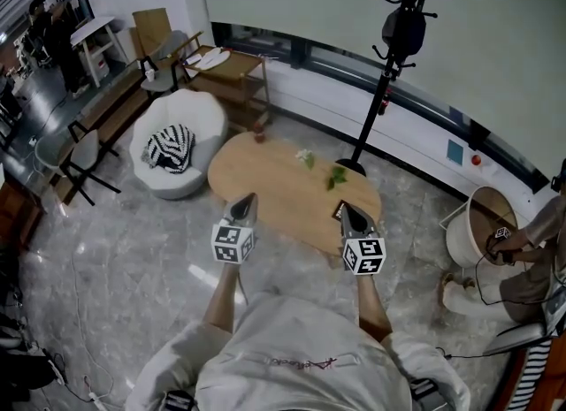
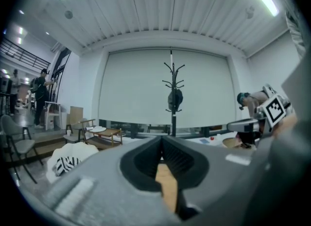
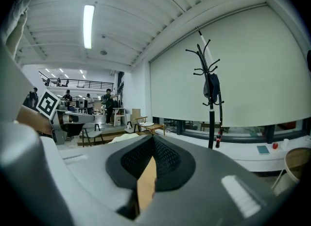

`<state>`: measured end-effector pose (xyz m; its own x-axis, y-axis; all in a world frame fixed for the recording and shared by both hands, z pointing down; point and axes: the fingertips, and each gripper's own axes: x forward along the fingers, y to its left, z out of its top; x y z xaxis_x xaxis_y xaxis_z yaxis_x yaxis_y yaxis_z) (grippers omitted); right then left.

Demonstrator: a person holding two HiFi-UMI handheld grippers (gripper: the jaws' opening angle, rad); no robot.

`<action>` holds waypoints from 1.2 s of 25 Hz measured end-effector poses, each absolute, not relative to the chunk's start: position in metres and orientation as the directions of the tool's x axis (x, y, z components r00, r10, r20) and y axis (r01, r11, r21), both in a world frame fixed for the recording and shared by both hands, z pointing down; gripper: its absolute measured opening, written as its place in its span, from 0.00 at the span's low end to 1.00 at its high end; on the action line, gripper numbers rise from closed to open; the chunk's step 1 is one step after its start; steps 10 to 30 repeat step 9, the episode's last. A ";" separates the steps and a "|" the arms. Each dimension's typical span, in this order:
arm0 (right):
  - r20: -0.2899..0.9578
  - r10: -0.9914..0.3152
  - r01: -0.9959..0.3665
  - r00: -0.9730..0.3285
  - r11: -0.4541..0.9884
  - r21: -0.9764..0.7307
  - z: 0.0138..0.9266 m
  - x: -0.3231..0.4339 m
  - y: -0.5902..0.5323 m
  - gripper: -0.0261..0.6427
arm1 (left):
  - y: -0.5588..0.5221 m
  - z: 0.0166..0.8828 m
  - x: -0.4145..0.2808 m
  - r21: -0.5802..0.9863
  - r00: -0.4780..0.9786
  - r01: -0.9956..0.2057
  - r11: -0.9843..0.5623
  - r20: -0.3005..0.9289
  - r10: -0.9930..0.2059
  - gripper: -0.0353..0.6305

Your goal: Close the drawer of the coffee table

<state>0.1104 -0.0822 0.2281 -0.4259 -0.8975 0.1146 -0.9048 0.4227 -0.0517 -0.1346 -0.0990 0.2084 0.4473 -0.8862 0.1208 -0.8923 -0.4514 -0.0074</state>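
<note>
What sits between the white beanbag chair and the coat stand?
The oval wooden coffee table fills the stretch between the beanbag chair and the coat stand. A small green sprig lies on its top. The head view shows this.

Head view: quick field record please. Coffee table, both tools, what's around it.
table: oval light-wood coffee table
on table: green leafy sprig; small white object
drawer: not made out in any view
left tool: shut, empty, held out toward the table
right tool: shut, empty, held out toward the table
nearby: white round seat with black-and-white striped cloth on it; black coat stand behind the table
</note>
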 end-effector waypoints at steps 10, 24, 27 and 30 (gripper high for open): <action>0.119 -0.892 -0.900 -0.436 0.433 -0.054 0.233 0.114 -0.076 0.05 | -0.093 0.208 -0.127 -0.013 0.445 -0.893 -0.450 0.118 -0.888 0.05; 0.119 -0.892 -0.900 -0.436 0.433 -0.054 0.233 0.114 -0.076 0.05 | -0.093 0.208 -0.127 -0.013 0.445 -0.893 -0.450 0.118 -0.888 0.05; 0.119 -0.892 -0.900 -0.436 0.433 -0.054 0.233 0.114 -0.076 0.05 | -0.093 0.208 -0.127 -0.013 0.445 -0.893 -0.450 0.118 -0.888 0.05; 0.119 -0.892 -0.900 -0.436 0.433 -0.054 0.233 0.114 -0.076 0.05 | -0.093 0.208 -0.127 -0.013 0.445 -0.893 -0.450 0.118 -0.888 0.05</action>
